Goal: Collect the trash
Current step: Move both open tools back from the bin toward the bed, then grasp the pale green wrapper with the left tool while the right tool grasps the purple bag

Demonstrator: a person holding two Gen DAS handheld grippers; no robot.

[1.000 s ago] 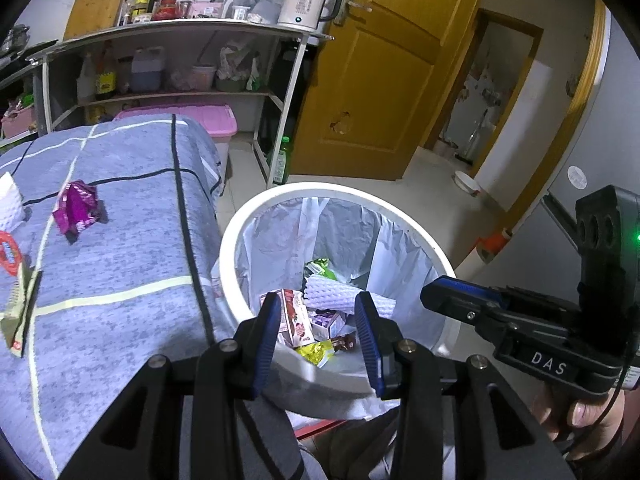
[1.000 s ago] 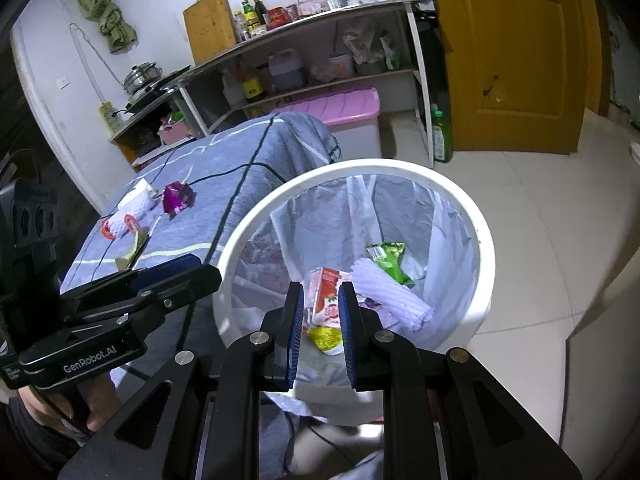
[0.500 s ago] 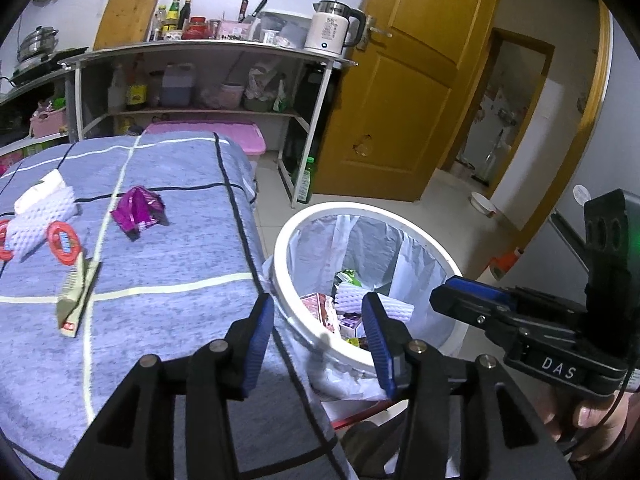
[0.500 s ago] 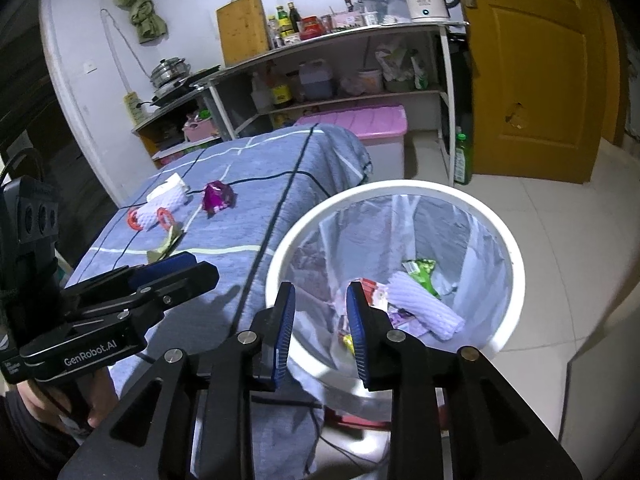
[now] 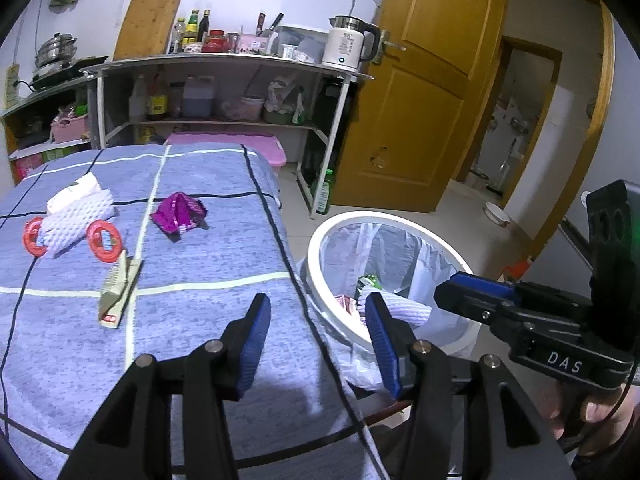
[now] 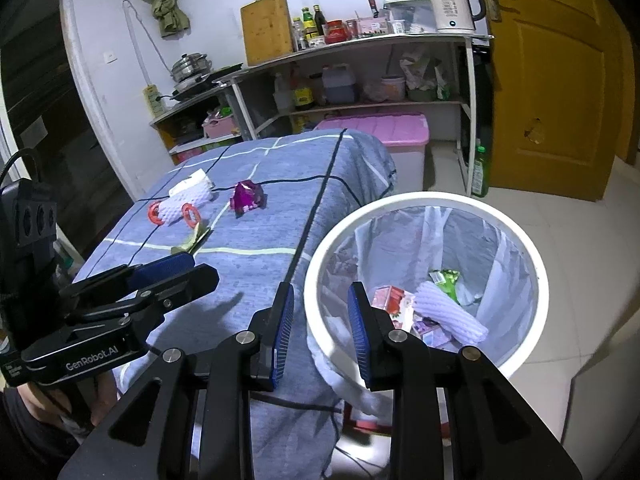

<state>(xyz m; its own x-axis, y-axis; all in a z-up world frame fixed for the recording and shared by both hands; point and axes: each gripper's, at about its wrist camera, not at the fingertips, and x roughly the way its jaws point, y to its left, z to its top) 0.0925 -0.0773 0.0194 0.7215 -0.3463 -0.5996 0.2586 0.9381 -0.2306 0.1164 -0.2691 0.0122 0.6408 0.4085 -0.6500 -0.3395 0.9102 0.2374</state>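
Left wrist view: two grippers show, the left gripper with its jaws apart over the table edge and nothing between them, having just been opening, and the right gripper at the right margin, lettered "DAS". From the right wrist view the right gripper also stands released and empty, its jaws having just been opening, straddling the rim of the one white trash bin; the left one there reads "GenRobot.AI". On the blue checked table the trash still to collect counts as one purple wrapper, one white foam net sleeve, two red rings flanking it, one white paper packet behind, and one flattened tan wrapper nearest. Inside the lined bin lie one more foam sleeve, one red-and-white carton, one green wrapper and some smaller scraps I cannot count. One white kettle on the shelf shows "55".
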